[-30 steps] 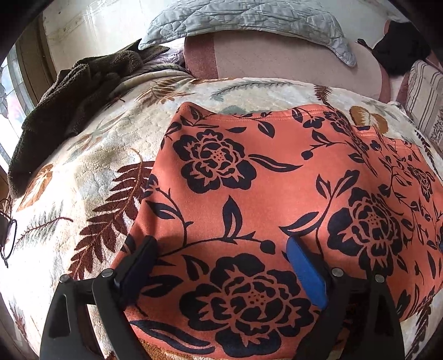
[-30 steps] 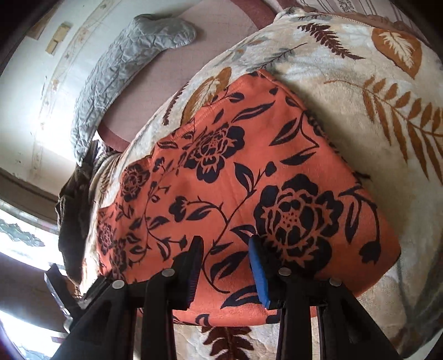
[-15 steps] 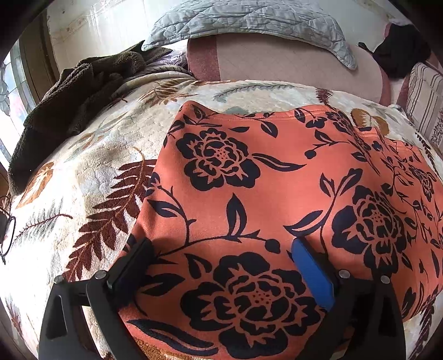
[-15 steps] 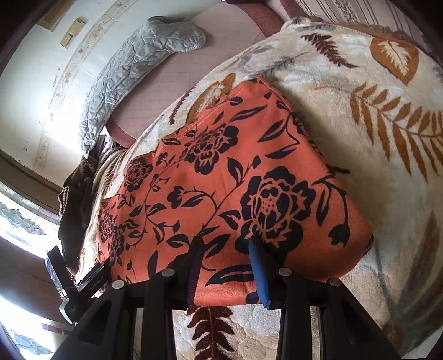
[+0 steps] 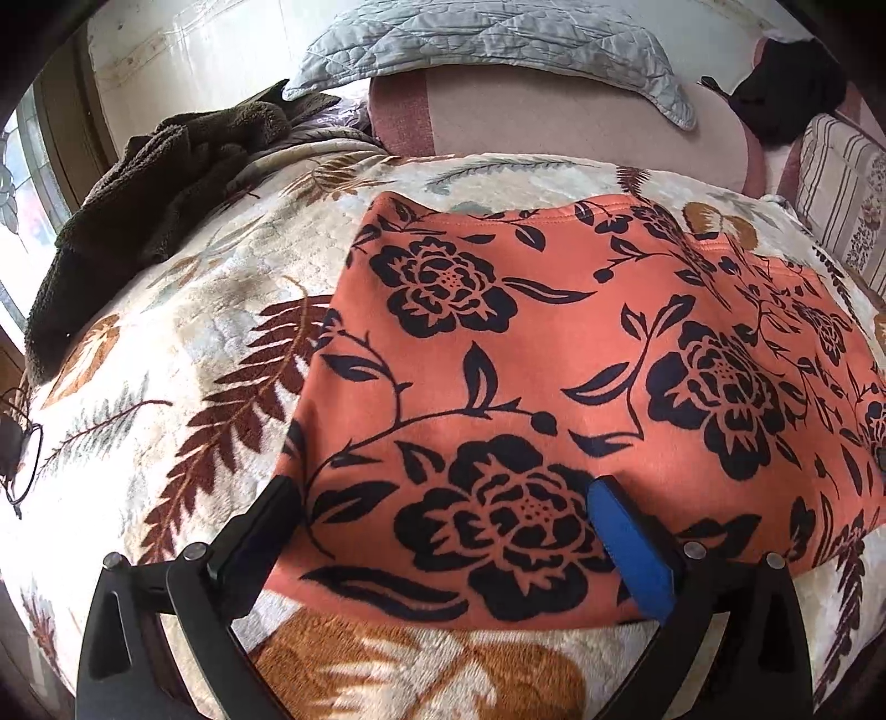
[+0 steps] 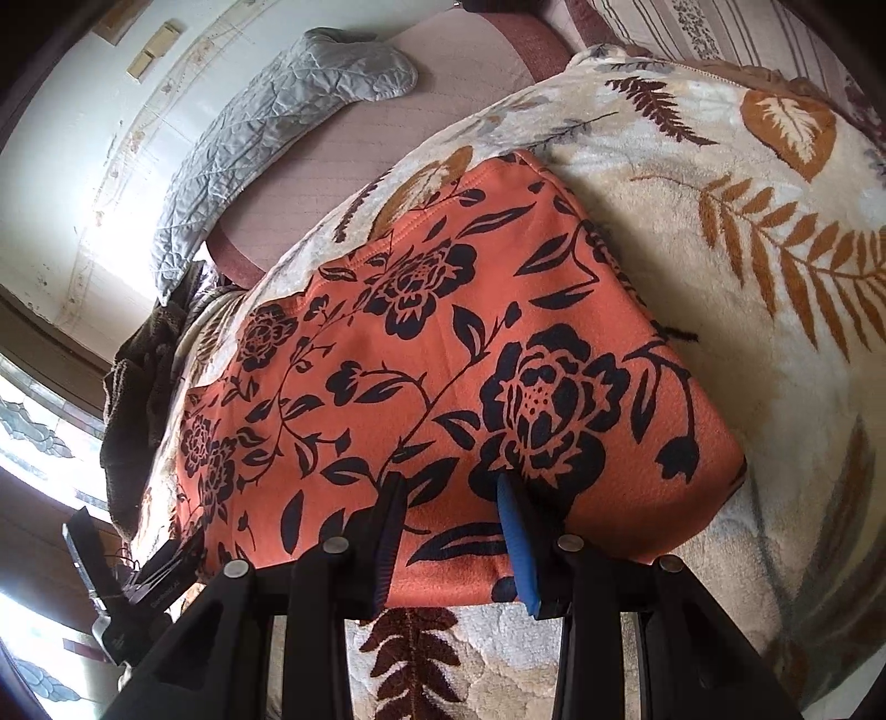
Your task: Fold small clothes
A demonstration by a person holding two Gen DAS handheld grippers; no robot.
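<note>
An orange garment (image 5: 554, 354) printed with black roses, leaves and trailing stems is lying flat on the bed, spread over a cream blanket (image 5: 166, 354) patterned with brown and rust fern leaves. The cloth is looking thick and fleecy, folded into a broad, roughly four-sided slab, with a stitched hem running along its far edge. In the right wrist view its right side (image 6: 626, 288) is showing stacked layers, and a dark thread is sticking out onto the blanket there.

The left gripper (image 5: 443, 498) is hovering at the near left corner of the garment with its jaws spread wide, holding nothing; its black finger is sitting at the cloth's left edge and its blue-padded finger is over the print. The right gripper (image 6: 451, 487) is sitting over the near edge with its jaws open a moderate way, also holding nothing. Whether either one's fingertips are pressing into the fabric is hard to tell.

The garment's right end is running out of the left wrist view, so its whole outline is not showing there. What kind of garment it is cannot be made out. Beyond it, a grey quilted pillow (image 5: 487, 39) is resting on a pink headboard (image 5: 554, 116), a dark brown fuzzy throw (image 5: 144, 188) is heaped at the left, and eyeglasses (image 5: 22, 459) are being cut off by the frame edge.
</note>
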